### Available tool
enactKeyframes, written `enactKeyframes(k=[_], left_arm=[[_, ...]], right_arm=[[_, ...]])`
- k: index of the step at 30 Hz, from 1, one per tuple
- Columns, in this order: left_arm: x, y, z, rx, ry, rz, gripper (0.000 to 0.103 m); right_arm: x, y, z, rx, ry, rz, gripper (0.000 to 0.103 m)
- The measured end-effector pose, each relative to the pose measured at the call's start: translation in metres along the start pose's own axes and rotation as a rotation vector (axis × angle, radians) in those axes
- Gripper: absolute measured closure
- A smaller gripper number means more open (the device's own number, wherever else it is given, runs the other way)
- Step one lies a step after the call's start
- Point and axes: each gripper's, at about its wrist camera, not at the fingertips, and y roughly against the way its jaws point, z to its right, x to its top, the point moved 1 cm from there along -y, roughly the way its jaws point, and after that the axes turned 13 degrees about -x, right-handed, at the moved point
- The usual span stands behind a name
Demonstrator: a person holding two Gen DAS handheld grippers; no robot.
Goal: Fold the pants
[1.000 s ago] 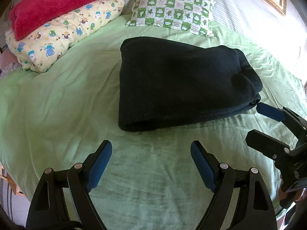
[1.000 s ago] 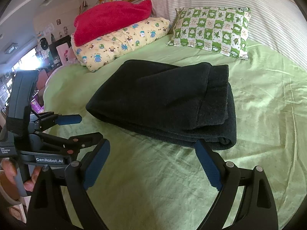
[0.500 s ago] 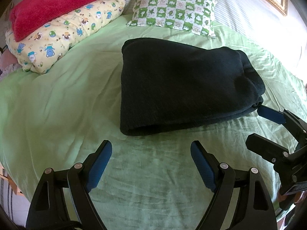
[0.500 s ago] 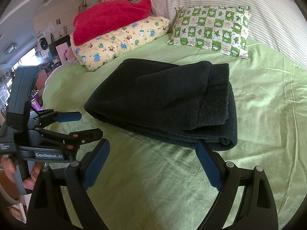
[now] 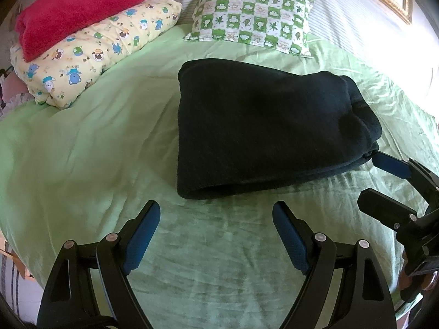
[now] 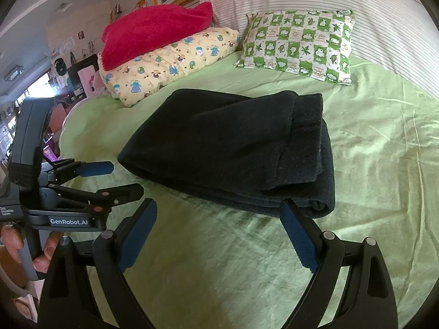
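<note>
Dark pants (image 5: 263, 128) lie folded into a thick rectangle on the green bedsheet (image 5: 82, 150); they also show in the right wrist view (image 6: 236, 150). My left gripper (image 5: 216, 213) is open and empty, just short of the pants' near folded edge. My right gripper (image 6: 219, 213) is open and empty at the pants' near right corner. Each gripper shows in the other's view: the right one (image 5: 384, 181) at the right edge, the left one (image 6: 115, 178) at the left.
A yellow cartoon-print pillow (image 5: 93, 54) with a red towel (image 5: 76, 8) on it lies at the back left. A green checked pillow (image 5: 252, 19) leans on the striped headboard cushion (image 6: 356, 5). The bed's edge is at the left.
Both grippers have drifted slightly away from the pants, which sit a little lower in the views. Both stay open and the pants have not moved.
</note>
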Motion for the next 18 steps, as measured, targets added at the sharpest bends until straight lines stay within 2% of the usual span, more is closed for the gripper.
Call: enactKeyframes(k=[18], left_arm=[[0.0027,-0.0009,0.0004,0.004,-0.005,0.005,0.018]], right_arm=[[0.0017,0.0002,0.0034,0.0,-0.013,0.007,0.012]])
